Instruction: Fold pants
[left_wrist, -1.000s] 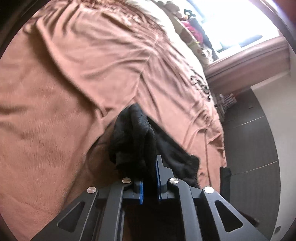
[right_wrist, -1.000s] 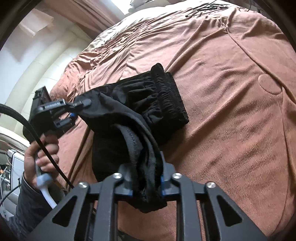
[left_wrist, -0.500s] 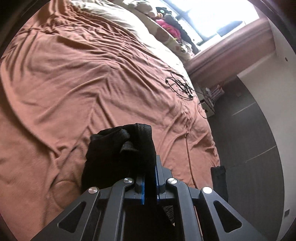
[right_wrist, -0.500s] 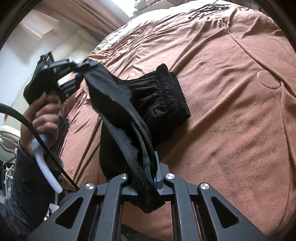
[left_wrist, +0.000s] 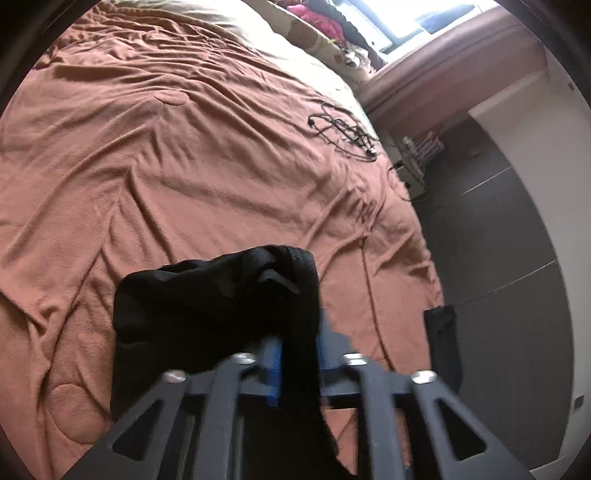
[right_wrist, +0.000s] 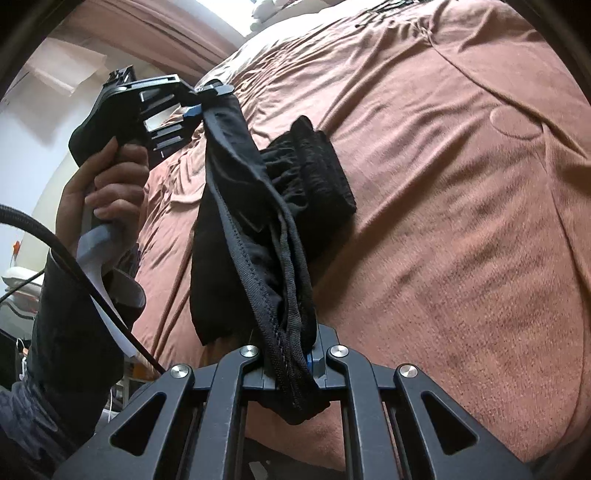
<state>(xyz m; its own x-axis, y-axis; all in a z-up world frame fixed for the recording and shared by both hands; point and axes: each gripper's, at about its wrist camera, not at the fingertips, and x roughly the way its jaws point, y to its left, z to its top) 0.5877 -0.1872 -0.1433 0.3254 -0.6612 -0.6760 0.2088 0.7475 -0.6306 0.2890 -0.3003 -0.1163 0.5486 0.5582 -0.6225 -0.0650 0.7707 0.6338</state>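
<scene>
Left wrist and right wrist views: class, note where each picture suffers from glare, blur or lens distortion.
Left wrist view: window blown out white, left gripper smeared by motion blur. Right wrist view: sharper, pants clear; fisheye bulges the bedspread; dark corners in both.

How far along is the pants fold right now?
Done: the waistband end of the black pants lies bunched on the brown bedspread. In hand: the right gripper clamps the hem; the left gripper has just been opening, cloth between its pads. Left: lay the lifted end over the waistband, release, flatten.
</scene>
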